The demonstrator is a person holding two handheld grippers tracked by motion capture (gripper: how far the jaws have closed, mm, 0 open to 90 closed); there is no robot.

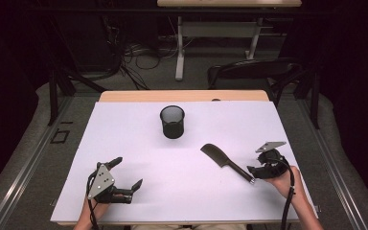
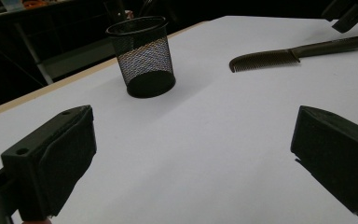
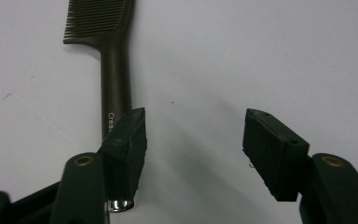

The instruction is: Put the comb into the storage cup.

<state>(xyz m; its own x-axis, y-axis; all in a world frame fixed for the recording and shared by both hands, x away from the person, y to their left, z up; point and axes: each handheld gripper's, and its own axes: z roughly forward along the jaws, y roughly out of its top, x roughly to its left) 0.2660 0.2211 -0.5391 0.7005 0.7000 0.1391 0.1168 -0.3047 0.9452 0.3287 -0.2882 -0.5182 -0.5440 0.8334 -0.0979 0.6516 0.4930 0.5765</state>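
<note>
The table (image 1: 124, 143) carries a mesh cup (image 1: 172, 122) near the middle of its far edge and a dark comb (image 1: 225, 162) toward its right edge, handle end nearest the right gripper (image 1: 256, 173). To grip well, that gripper's parted, empty jaws should shift sideways until the handle sits centred between them; now it lies under one jaw, outside the gap. The left gripper (image 1: 127, 173) rests near the front left corner, jaws wide and empty.

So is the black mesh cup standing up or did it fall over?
Standing up. The mesh cup sits on its round base on the white table, its open rim facing upward.
</note>
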